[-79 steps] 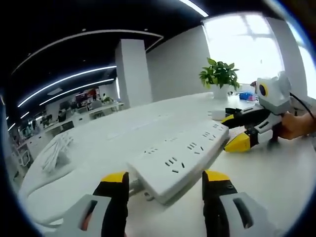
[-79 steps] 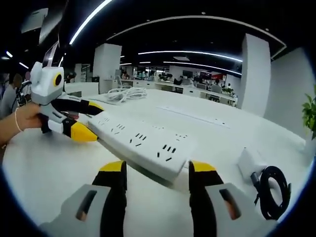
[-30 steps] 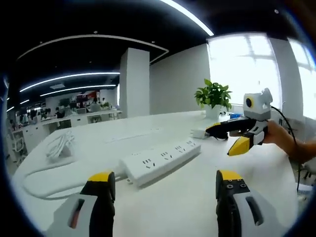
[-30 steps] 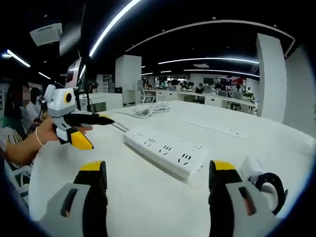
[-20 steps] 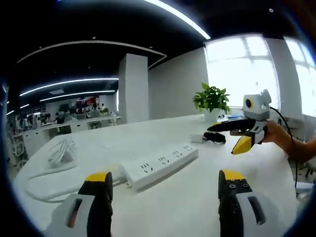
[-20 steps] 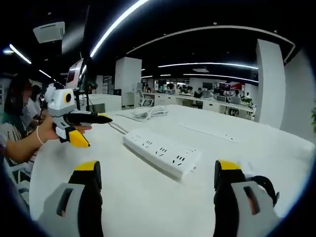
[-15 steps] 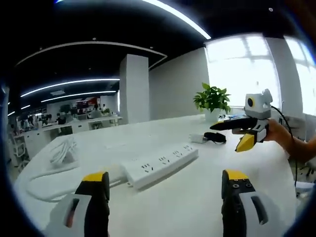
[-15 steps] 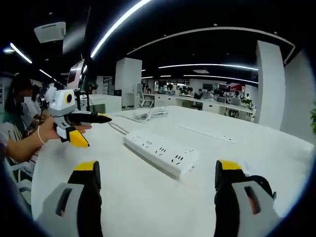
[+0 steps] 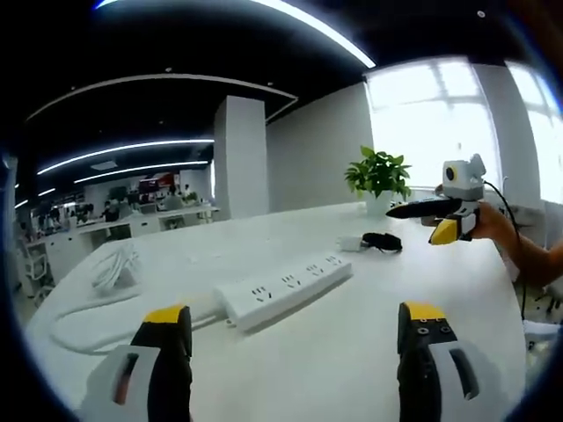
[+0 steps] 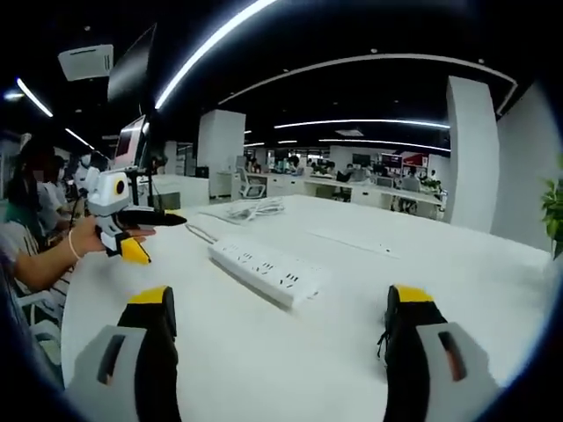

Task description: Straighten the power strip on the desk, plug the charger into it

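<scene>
A: Any writing legible on the power strip (image 9: 283, 289)?

B: None; it's too small. One strip, lying flat mid-desk (image 9: 369, 352), with one white charger (image 9: 351, 243) and black cable coil (image 9: 382, 241) beyond its far end.

A: Grippers?

B: Left hand-held gripper (image 9: 295, 327) and right hand-held gripper (image 10: 280, 309) both gape wide, empty, short of the strip.

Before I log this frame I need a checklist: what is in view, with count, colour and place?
power strip: one, white, flat on the desk, mid-desk.
desk: one, white, long.
charger: one, white, beyond the strip's far end.
black cable: one coil, beside the charger.
white cord bundle: one, far left on the desk.
potted plant: one, green, at the desk's far end.
left gripper: yellow-tipped jaws open, held off the strip.
right gripper: jaws open, above the desk's far side.
</scene>
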The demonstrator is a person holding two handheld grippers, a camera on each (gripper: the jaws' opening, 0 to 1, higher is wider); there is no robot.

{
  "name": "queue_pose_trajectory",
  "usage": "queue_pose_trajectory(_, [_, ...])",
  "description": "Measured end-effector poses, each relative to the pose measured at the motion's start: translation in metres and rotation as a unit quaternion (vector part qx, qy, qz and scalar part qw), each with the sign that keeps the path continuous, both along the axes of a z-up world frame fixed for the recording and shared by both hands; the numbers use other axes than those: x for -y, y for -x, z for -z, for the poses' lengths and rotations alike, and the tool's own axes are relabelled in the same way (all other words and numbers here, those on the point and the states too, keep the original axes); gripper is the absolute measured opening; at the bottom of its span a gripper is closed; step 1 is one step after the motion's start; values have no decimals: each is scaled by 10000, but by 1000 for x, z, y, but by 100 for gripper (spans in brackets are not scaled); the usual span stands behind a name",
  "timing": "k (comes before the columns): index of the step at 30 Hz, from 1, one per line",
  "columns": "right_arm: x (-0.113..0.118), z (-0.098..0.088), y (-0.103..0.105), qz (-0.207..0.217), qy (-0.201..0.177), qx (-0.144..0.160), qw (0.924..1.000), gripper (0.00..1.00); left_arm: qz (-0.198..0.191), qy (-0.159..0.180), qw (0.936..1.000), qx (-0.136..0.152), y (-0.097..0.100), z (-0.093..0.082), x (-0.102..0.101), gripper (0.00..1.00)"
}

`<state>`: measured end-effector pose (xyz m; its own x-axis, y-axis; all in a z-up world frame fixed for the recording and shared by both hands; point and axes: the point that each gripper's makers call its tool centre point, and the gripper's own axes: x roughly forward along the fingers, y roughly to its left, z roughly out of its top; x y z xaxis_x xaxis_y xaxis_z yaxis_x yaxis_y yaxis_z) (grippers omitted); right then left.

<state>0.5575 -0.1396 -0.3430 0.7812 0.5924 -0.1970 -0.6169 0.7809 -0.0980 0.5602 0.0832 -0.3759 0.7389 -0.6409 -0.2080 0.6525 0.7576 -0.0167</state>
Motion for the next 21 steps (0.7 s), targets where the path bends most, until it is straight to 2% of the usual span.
queue_pose_trajectory(15, [49,9,-12,359,81,70,9993,98,-34,13,10000,-34,2,1,1,99])
queue_pose_trajectory(21, [64,9,-18,357,189,164,9990,96,-45,-6,10000,-55,0,3,0,99])
